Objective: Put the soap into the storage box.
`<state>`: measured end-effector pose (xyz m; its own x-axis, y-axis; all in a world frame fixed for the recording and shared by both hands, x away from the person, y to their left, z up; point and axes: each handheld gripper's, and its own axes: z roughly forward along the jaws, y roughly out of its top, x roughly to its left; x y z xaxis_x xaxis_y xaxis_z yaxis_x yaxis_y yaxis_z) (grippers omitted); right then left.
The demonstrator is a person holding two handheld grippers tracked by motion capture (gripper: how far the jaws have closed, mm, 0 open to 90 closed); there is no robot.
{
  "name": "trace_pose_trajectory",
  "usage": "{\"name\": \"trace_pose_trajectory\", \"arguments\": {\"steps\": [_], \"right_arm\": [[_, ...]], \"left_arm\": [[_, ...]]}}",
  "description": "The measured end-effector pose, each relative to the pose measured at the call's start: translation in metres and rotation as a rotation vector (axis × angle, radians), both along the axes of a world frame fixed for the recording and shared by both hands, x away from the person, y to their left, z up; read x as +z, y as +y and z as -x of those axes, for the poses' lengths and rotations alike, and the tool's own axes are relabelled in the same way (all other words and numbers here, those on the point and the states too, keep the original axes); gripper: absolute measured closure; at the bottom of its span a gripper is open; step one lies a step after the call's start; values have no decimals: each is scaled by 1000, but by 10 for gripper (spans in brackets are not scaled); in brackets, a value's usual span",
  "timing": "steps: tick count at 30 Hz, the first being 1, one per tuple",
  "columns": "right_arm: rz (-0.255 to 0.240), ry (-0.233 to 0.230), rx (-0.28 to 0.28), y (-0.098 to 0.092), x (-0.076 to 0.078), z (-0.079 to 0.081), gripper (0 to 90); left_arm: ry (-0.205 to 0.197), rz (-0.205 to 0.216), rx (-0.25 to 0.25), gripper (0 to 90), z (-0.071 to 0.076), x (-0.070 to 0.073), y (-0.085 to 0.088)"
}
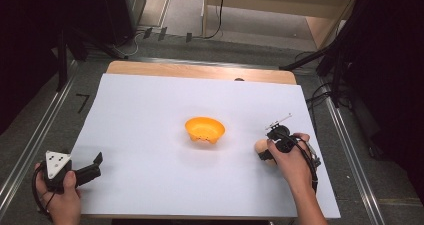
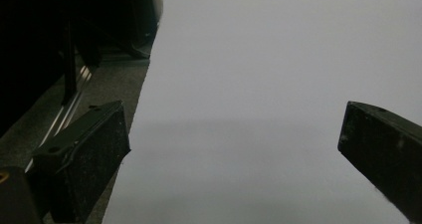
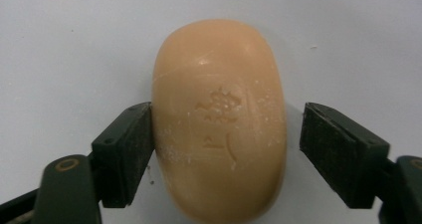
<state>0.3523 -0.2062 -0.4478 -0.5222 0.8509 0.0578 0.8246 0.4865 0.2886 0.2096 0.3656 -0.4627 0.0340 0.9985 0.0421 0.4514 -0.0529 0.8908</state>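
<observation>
the right tongs (image 3: 219, 149) are down at the right side of the white worktop (image 1: 150, 135), straddling a peach-coloured bar of soap (image 3: 219, 119) that lies flat on it; one jaw touches the soap's side while a small gap shows between the other jaw and the soap, so they are narrowed around it but not clamped. an orange bowl (image 1: 204, 129) sits near the worktop's middle, well apart from the soap. the left tongs (image 1: 95, 166) rest at the near left corner, jaws wide with nothing between them.

A peach-coloured oval soap bar (image 3: 219, 119), stamped on top, lies flat on the white sheet.
</observation>
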Motion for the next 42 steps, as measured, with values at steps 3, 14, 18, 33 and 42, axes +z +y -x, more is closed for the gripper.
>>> {"name": "trace_pose_trajectory", "arguments": {"steps": [3, 14, 18, 33, 42], "right_arm": [[-7, 10, -4, 2, -2, -1, 294], [47, 30, 12, 10, -4, -3, 317], [44, 26, 30, 8, -5, -4, 319], [-1, 45, 105, 2, 0, -6, 326], [41, -18, 226, 7, 17, -6, 326]], "left_arm": [[0, 0, 0, 2, 0, 0, 0], [2, 3, -1, 2, 0, 0, 0], [1, 7, 2, 2, 0, 0, 0], [4, 9, -4, 2, 0, 0, 1], [3, 7, -5, 2, 0, 0, 0]]}}
